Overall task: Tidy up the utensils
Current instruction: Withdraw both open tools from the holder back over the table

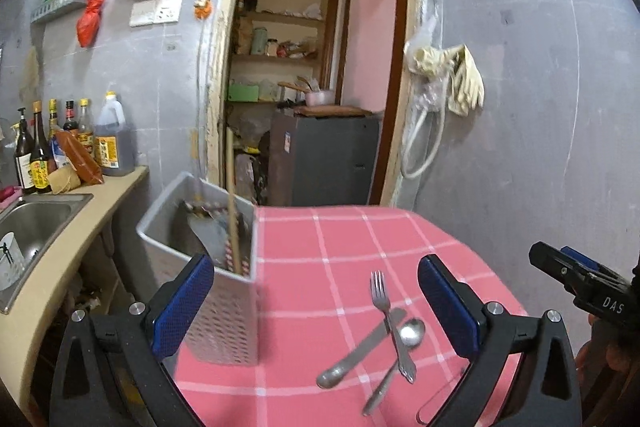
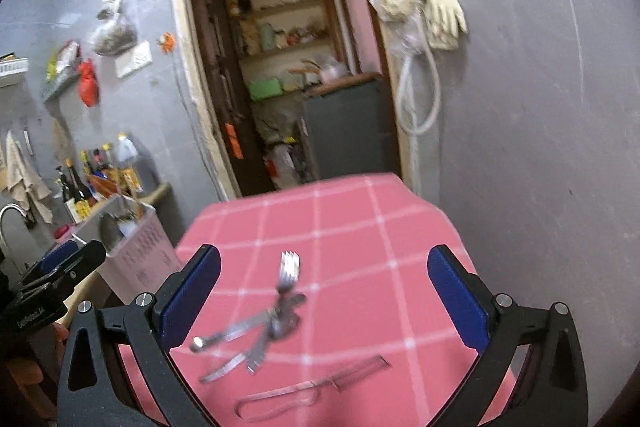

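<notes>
While both grippers hang wide open and empty over the table, this reads as the approach step, nothing picked yet.
Nearest in the right wrist view, wire tongs [image 2: 312, 387] lie at 6 o'clock of the right gripper [image 2: 324, 303], just below its open jaws. The fork [image 2: 289, 273], spoon [image 1: 412, 333] and knife [image 1: 356, 351] lie crossed in one heap on the pink checked tablecloth [image 1: 340, 239], touching each other, between that gripper's pads. From the left gripper [image 1: 316, 307] the heap sits at about 4 o'clock, the perforated utensil bin [image 1: 224, 311] at about 9, close by its left pad, already holding a spatula [image 1: 212, 235]. Next move, as I judge it: descend on one piece only; the flat overlapping metal needs a low, square pinch.
</notes>
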### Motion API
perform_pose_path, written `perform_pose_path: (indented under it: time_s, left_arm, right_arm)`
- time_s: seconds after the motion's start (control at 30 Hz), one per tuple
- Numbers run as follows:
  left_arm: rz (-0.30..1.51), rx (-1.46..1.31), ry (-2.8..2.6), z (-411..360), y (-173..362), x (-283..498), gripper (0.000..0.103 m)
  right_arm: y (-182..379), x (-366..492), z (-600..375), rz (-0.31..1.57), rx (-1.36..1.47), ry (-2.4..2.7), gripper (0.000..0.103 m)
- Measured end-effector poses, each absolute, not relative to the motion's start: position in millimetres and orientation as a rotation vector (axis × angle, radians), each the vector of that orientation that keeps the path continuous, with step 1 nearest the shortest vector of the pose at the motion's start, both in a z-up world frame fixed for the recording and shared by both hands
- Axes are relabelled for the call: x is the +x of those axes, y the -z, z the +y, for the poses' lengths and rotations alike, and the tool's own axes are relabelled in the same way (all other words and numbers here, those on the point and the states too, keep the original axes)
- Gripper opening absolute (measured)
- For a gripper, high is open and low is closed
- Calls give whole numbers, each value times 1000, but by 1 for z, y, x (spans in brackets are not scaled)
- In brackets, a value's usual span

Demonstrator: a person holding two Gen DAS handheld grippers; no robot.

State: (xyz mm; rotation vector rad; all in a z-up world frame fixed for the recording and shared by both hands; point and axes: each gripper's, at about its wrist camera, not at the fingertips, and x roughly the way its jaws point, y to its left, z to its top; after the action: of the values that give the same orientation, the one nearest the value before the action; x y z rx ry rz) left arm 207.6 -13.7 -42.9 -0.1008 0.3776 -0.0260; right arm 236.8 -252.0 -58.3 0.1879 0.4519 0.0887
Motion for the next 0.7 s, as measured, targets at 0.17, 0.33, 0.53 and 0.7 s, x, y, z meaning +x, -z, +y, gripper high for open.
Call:
perform_pose_path:
  time_s: [0.17, 0.33, 0.53, 0.7]
  left_arm:
    - [440, -87, 66, -31, 61, 217, 103]
    - [525, -80, 109, -44, 80, 236, 103]
    - [636, -94, 147, -51, 103, 260, 103]
    - [728, -102, 213, -58, 119, 279, 103]
  right_arm:
    - [88, 245, -268, 583, 227, -78, 102]
    - [128, 256, -282, 773, 332, -84, 102]
    - [162, 267, -282, 916, 367, -68, 97]
    - [178, 275, -272, 991, 378, -91, 68]
